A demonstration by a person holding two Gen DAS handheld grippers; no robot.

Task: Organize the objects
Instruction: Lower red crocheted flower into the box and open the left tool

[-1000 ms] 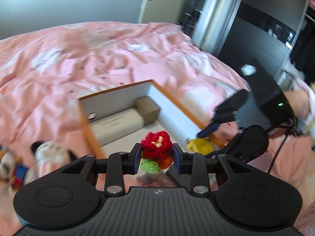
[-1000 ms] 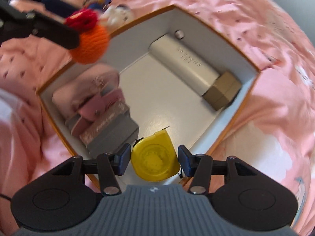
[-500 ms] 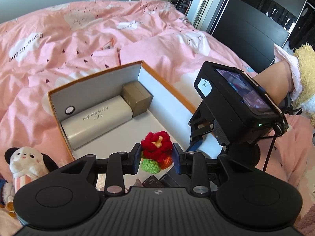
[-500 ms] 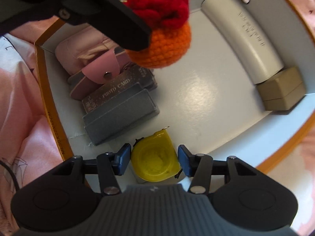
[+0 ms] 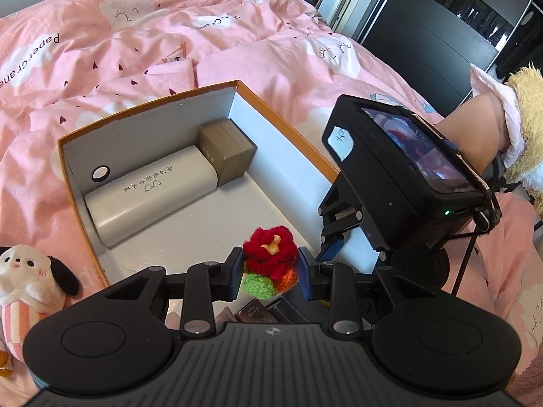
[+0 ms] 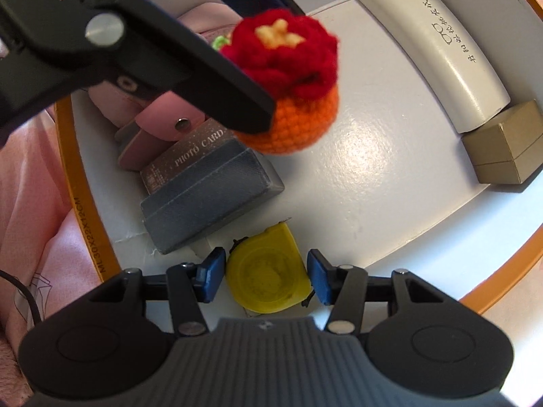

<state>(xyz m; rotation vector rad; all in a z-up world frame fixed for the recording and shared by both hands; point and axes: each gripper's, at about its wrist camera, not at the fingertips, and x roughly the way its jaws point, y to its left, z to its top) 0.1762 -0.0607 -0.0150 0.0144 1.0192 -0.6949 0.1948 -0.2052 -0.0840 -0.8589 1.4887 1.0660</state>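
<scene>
Box on the pink bed is the target. At nine o'clock a plush dog waits outside it. The left claw has dipped lower over the box floor, clamped on the crocheted flower. Toward three o'clock, the right claw has swung to point down, holding the yellow tape measure just above the near corner. I'd judge both are about to be set down.
</scene>
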